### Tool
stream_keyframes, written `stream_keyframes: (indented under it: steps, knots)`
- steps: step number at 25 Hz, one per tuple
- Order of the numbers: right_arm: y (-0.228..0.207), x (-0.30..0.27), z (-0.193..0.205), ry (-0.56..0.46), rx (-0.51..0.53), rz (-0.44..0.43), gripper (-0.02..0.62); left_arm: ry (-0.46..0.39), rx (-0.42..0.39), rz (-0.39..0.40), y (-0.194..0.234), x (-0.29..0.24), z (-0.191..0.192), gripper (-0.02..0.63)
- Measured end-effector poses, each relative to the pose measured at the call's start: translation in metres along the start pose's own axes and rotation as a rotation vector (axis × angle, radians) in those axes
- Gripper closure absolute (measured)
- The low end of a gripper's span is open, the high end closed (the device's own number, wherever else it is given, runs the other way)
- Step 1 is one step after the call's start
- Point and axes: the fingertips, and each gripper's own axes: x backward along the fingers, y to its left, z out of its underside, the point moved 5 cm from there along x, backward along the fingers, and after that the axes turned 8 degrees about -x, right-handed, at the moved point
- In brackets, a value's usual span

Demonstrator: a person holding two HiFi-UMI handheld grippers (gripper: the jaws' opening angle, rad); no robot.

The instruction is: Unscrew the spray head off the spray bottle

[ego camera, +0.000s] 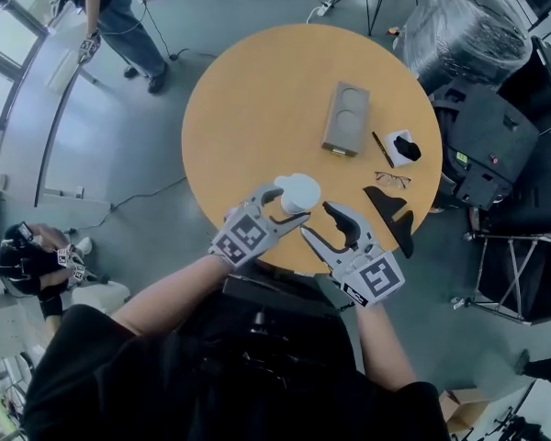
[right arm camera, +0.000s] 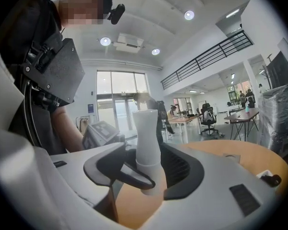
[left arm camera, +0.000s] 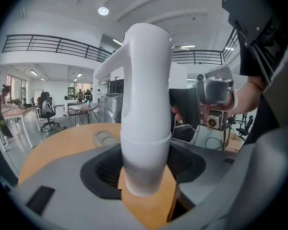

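Head view: round tabletop (ego camera: 248, 90) carries a grey tray (ego camera: 346, 118) w/ two round hollows; glasses (ego camera: 392, 179) and a pen (ego camera: 382, 149) lie towards its right side. Bottle (ego camera: 294, 207) stands at the near edge, its white spray head (ego camera: 302, 188) seen from above. Both forearms reach fwd from the body, elbows bent, marker cubes facing up. L tool (ego camera: 280, 202) wraps the bottle from the left. R tool (ego camera: 314, 219) sits just right of it, jaws spread.

Left gripper view: bottle (left arm camera: 144, 169) is upright btwn the black pads, which press its sides below the collar, so L tool (left arm camera: 144, 178) grips the bottle. Spray head (left arm camera: 139, 66) rises above, nozzle pointing left. R tool shows behind it, to the right.

Right gripper view: R tool (right arm camera: 149, 171) has its jaws apart, clamping nothing. Bottle (right arm camera: 151, 178) stands upright btwn them, one jaw tip crossing in front of it, the other pad close beside it. Spray head (right arm camera: 147, 131) sits on the bottle.
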Motion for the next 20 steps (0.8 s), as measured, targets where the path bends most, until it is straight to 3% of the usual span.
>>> stream_keyframes:
  steps: [5,7,16,18,20]
  knots:
    - [0.006,-0.015,-0.016,0.010,0.008,0.024,0.350,0.006,0.020,-0.017,-0.002,0.016,-0.011,0.301]
    - [0.005,-0.023,-0.020,0.031,0.003,0.031,0.301,0.007,0.017,-0.015,-0.006,0.016,-0.015,0.301]
    - [0.017,-0.050,-0.036,0.053,-0.015,0.004,0.299,0.011,0.024,0.001,-0.020,0.017,-0.031,0.301]
    - [0.017,-0.053,-0.036,0.043,-0.018,-0.006,0.315,0.014,0.014,0.007,-0.023,0.015,-0.031,0.301]
    - [0.016,-0.052,-0.035,0.037,-0.022,-0.020,0.371,0.005,-0.001,0.021,-0.024,0.015,-0.029,0.301]
